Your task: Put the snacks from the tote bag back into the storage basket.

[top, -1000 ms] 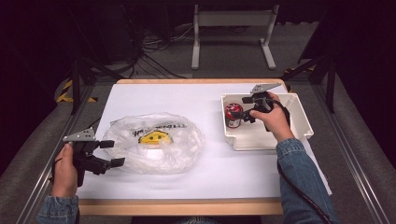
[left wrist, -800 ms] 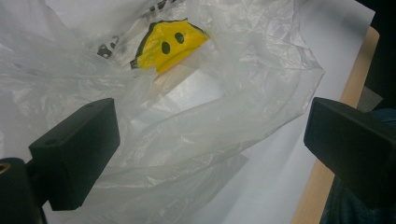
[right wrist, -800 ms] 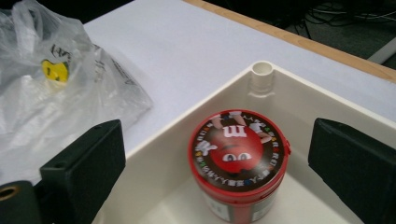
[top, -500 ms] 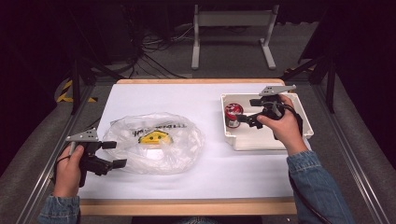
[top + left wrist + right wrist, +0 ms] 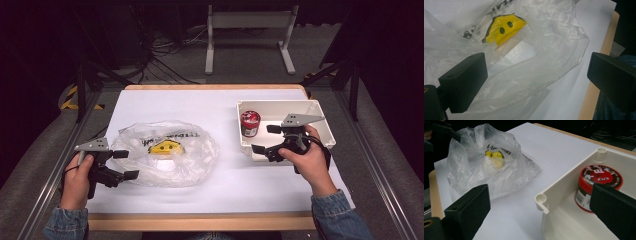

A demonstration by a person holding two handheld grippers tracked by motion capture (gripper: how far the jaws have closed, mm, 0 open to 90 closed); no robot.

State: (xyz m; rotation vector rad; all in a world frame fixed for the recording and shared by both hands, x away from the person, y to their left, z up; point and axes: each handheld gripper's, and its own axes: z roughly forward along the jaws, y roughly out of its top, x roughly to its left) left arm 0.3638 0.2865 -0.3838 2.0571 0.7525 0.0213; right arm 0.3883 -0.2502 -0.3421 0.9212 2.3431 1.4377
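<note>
The left gripper [image 5: 122, 165] has its jaws spread wide and grips nothing — the crumpled clear plastic bag [image 5: 167, 152] lies just ahead of it on the white worktop [image 5: 225, 175], a yellow patch [image 5: 504, 27] showing through the film beyond the jaw tips. The right gripper [image 5: 265, 140] is also wide apart and empty, hovering at the near left corner of the cream bin [image 5: 320, 117]. A red-lidded jar [image 5: 599, 186] stands upright inside the bin, just ahead of this gripper's right jaw — whether they touch, I cannot tell.
</note>
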